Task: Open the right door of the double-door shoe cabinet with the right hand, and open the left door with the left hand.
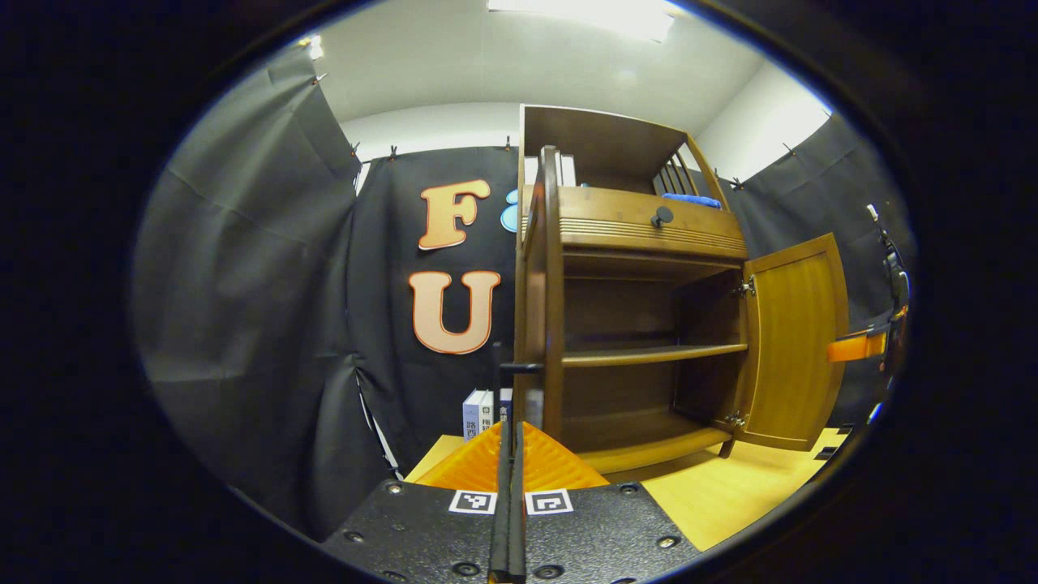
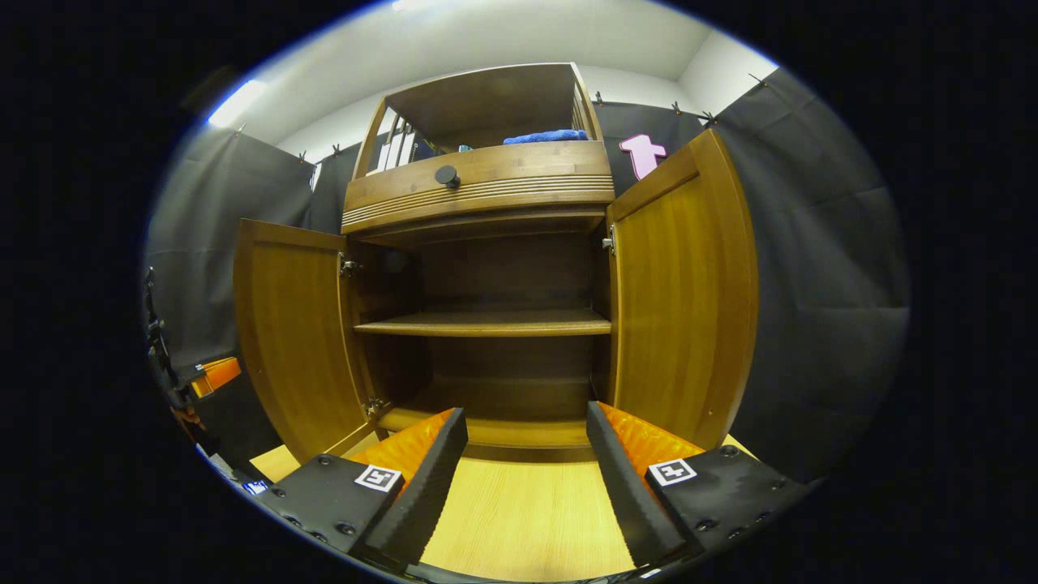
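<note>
**Both doors stand open**

My left gripper [image 1: 508,487] has its fingers pressed together, right at the edge-on left door [image 1: 542,292]; I cannot tell whether it pinches anything. My right gripper [image 2: 525,470] is spread wide and empty above the table [image 2: 527,519]. Beyond it the shoe cabinet [image 2: 486,268] shows bare shelves, its right door [image 2: 685,292] swung outward.

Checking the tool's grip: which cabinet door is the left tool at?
The left door, seen edge-on right ahead of the shut left tool; the right door hangs open far off.
</note>
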The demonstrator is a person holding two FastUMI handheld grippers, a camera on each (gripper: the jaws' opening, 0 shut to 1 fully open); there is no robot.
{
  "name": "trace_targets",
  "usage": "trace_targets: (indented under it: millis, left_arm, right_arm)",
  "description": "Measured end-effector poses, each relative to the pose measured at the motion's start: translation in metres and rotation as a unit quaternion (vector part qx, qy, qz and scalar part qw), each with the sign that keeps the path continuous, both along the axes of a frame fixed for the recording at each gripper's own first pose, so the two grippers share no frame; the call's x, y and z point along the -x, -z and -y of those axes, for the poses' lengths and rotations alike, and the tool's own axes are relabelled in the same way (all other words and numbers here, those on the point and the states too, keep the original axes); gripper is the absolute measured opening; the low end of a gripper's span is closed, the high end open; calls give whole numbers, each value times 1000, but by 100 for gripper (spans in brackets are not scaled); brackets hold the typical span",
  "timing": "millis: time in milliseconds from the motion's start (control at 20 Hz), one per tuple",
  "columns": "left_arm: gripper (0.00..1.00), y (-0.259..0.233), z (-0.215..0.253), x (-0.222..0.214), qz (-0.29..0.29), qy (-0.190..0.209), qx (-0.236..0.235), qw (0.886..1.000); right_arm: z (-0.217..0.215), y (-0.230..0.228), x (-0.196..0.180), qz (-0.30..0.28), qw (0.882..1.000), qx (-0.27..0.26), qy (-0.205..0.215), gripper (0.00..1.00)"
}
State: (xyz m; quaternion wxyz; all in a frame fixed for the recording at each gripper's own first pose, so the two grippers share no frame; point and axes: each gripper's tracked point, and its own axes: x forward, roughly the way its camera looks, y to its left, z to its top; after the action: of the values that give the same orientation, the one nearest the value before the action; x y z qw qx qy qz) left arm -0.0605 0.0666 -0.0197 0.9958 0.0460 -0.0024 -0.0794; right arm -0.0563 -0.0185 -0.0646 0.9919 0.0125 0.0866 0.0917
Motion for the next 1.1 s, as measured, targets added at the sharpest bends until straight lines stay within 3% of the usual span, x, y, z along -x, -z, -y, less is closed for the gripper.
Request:
trace_targets:
  millis: [250,500,600,800,950,1000,1050,1100]
  left_arm:
    - [0,10,91,17,-38,71,68,994]
    - [0,-6,139,10,-34,95,109,989]
    - [0,-17,156,7,-27,112,110,987]
    - [0,-23,173,-1,-31,113,94,989]
    - [0,-29,176,5,-19,88,87,992]
    - [6,-29,177,7,-15,85,84,993]
    - [12,-28,182,8,-15,87,81,993]
    - [22,-29,186,9,-13,90,81,993]
  right_arm:
    - [-6,-3,-2,8,1000,-16,-3,95]
    - [15,-8,9,18,1000,-19,17,95]
    - [26,-9,12,19,999,-22,28,90]
    - [49,-12,20,24,998,-8,50,89]
    - [57,-15,25,28,998,-10,61,89]
    - [58,-15,26,28,998,-12,62,100]
    - [60,-15,27,28,997,-14,64,89]
    - [62,-13,28,29,997,-15,66,89]
